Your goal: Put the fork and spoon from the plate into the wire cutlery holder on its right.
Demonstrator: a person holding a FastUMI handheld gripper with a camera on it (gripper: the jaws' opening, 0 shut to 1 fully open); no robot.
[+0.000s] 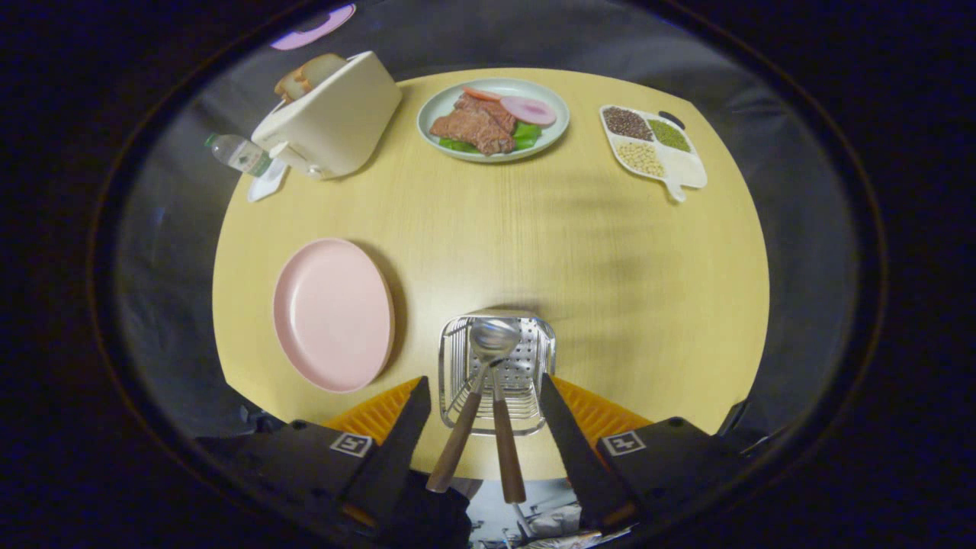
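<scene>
My fingers [485,427] stand wide apart, holding nothing, flanking the wire cutlery holder [496,374] at lower center. I see the spoon [474,396] and fork [506,446] standing in it, wooden handles toward me. The pink plate [333,313] sits left on the yellow counter [595,259]; a toaster [332,116] lies far upper left.

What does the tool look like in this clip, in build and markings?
The tool has two tapering, wedge-shaped fingers standing open on either side of the wire cutlery holder. Ribbed orange panels sit along their outer sides. Each dark, blocky base carries a small square white tag with a black pattern.
</scene>
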